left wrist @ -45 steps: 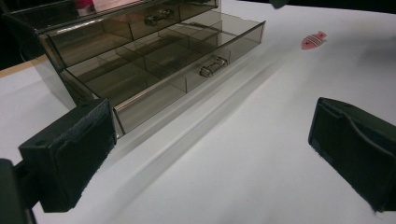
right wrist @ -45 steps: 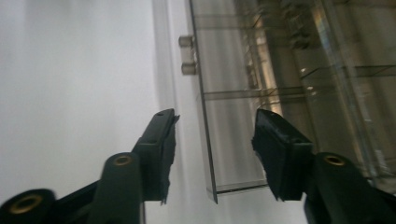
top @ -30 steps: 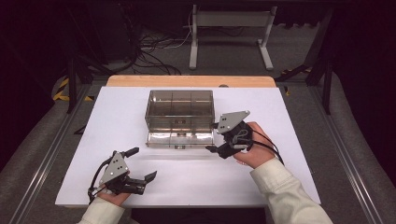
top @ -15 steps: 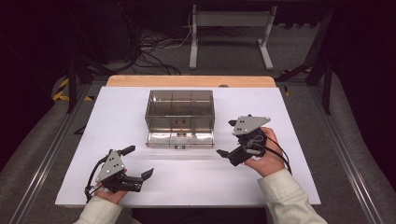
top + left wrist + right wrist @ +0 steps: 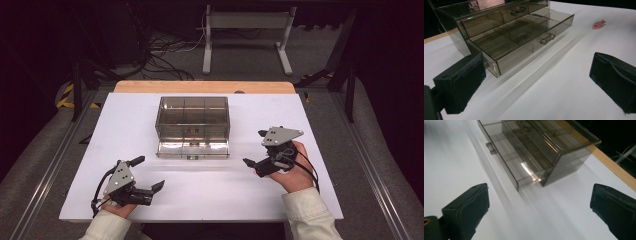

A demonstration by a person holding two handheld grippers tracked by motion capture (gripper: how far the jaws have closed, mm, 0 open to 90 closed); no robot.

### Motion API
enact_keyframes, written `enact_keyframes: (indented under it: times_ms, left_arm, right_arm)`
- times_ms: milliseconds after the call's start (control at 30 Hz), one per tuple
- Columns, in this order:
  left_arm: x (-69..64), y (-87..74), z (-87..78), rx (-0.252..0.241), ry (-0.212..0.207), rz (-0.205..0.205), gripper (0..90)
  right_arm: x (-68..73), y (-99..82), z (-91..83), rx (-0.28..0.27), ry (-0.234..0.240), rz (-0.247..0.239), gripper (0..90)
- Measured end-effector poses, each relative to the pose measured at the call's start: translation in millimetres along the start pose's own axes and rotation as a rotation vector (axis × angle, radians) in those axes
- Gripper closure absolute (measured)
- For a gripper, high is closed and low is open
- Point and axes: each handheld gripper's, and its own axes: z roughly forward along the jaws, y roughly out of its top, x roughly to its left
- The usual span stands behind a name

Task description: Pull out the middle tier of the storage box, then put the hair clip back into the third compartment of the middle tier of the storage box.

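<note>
Resting low on table (image 5: 75,165) | right gripper (image 5: 256,149) released, beside drawer box (image 5: 192,120) | left gripper (image 5: 149,174) released

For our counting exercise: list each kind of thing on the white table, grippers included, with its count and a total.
Clear smoky drawer box: 1
Pulled-out drawer: 1
Pink fish-shaped piece: 1
Hand-held grippers: 2, left gripper, right gripper
Total: 5

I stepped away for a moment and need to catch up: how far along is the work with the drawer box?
Done: the lower drawer of the smoky clear drawer box stands pulled out, its compartments looking empty. In hand: nothing; the right gripper is beside the box, its jaws just opened with nothing between them, and the left gripper rests open near the table's front edge. Possibly left: the small pink fish-shaped piece lies on the white table, outside the drawer.
</note>
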Motion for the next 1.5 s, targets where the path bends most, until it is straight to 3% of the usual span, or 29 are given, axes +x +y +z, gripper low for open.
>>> enact_keyframes:
  times_ms: [33,600,1500]
  left_arm:
    - [-0.1,0.0,0.1,0.000,0.000,0.000,1.5]
    - [-0.2,-0.4,0.3,0.001,0.000,0.003,1.5]
    - [-1.2,-0.7,1.1,0.008,-0.002,0.001,1.5]
  right_arm:
    - [-4.0,-4.4,-1.2,0.009,0.004,0.020,4.2]
    - [-10.0,-25.3,-3.4,0.028,-0.010,0.055,3.7]
    - [-12.0,-46.0,15.3,0.130,0.024,0.084,5.0]
